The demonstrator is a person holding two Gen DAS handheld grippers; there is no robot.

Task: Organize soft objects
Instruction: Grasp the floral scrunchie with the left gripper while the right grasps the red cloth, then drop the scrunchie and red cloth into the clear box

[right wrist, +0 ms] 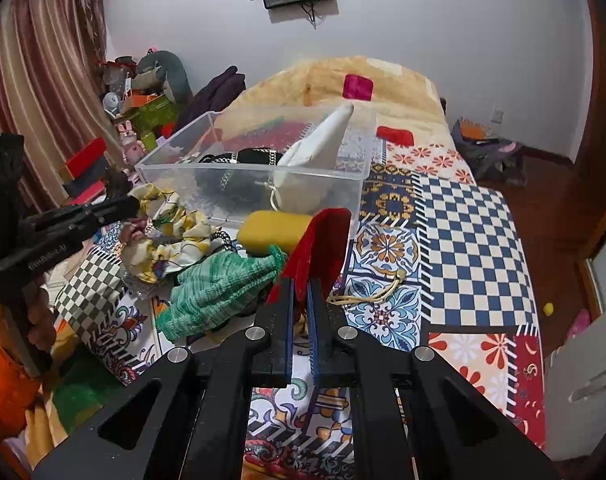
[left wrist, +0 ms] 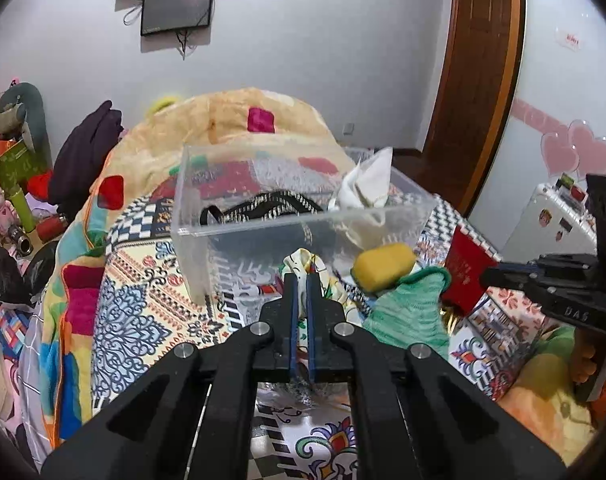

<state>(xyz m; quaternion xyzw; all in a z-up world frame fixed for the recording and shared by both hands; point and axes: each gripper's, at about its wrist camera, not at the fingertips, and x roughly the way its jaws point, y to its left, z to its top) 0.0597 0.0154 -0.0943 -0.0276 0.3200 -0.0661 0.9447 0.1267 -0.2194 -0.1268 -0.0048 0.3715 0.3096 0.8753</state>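
Broadly, a bed w/ a patchwork quilt (right wrist: 471, 216) fills both views, a peach blanket (left wrist: 231, 120) heaped at its far end. On the quilt sits a clear plastic box (left wrist: 303, 222), open top, already holding a black studded strap item (left wrist: 271, 204) and a white cloth pouch (left wrist: 367, 184) that pokes up above the rim at the box's right side.

Just in front of the box, on the quilt, lies a loose pile of soft things. A green knit piece (right wrist: 223, 292) is the biggest, lying flat nearest the cameras. A yellow sponge block (right wrist: 277, 232) rests just behind it, close to the box's front wall. A floral scrunchie/scarf (right wrist: 163, 236) sits left of the green knit, and a red cloth pouch (right wrist: 323, 240) right of it, w/ a gold drawstring (right wrist: 367, 296) trailing on the quilt.

Left gripper (left wrist: 301, 280): fingers pinched together on the floral fabric, cloth bunched at the tips, held low over the quilt near the box front. Right gripper (right wrist: 301, 284): fingers clamped on the red cloth pouch, which stands up from the tips, beside the green knit and near the box's front right corner. Each gripper shows at the edge of the other's view.
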